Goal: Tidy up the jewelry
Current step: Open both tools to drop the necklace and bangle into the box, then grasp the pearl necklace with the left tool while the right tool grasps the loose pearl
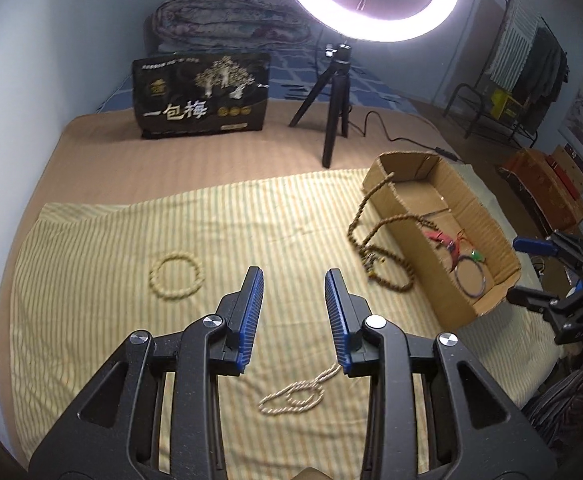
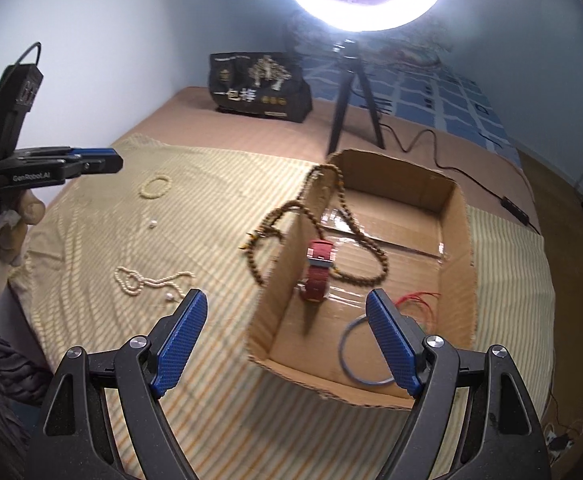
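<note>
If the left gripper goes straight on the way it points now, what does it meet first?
Probably the bare striped cloth. The left gripper is open and empty, the pale bead bracelet lies off to its left, and the cream necklace sits nearer than its tips. Depth is uncertain.

Open striped cloth (image 1: 103, 320) to the left; clutter gathers toward the cardboard box (image 1: 487, 296) on the right.

Bare cloth lies between the cream bead bracelet (image 1: 175, 278) and the pale necklace (image 1: 291, 398), with room to pass above both. The brown bead strand (image 2: 341, 196) drapes over the box's near wall, blocking a low approach from that side. Inside the box, a red watch (image 2: 317, 276) and blue ring (image 2: 361, 354) take up the near end; the far end is bare. Behind, the ring-light tripod (image 1: 331, 120) and a black bag (image 1: 201, 96) stand in the way.
</note>
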`<move>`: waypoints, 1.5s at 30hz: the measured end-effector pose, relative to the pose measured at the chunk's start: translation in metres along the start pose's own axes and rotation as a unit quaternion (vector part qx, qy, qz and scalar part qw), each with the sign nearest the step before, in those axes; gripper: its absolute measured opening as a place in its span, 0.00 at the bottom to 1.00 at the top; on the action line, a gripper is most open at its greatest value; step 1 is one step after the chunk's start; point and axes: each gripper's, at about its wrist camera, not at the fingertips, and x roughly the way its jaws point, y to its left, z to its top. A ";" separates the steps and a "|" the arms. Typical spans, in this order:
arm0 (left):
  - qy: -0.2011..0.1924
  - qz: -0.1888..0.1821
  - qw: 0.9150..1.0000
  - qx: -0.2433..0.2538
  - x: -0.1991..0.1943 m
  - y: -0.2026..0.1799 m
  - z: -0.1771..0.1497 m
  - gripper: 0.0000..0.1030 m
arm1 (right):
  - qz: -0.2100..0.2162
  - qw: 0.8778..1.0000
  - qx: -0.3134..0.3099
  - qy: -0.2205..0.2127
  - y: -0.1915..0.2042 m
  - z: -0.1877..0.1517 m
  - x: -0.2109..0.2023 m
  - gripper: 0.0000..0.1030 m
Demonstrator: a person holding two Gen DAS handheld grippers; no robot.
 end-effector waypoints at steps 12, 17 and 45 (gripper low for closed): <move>0.039 -0.012 0.999 0.000 0.006 0.017 -0.038 0.31 | 0.031 0.999 -0.017 0.003 0.036 0.003 0.014 0.79; 0.074 -0.022 0.997 0.025 0.022 0.007 -0.057 0.31 | 0.045 0.999 -0.025 0.016 0.054 -0.001 0.024 0.77; 0.139 -0.010 0.985 0.107 0.096 -0.033 -0.082 0.24 | 0.079 0.990 -0.055 0.103 0.096 -0.020 0.103 0.50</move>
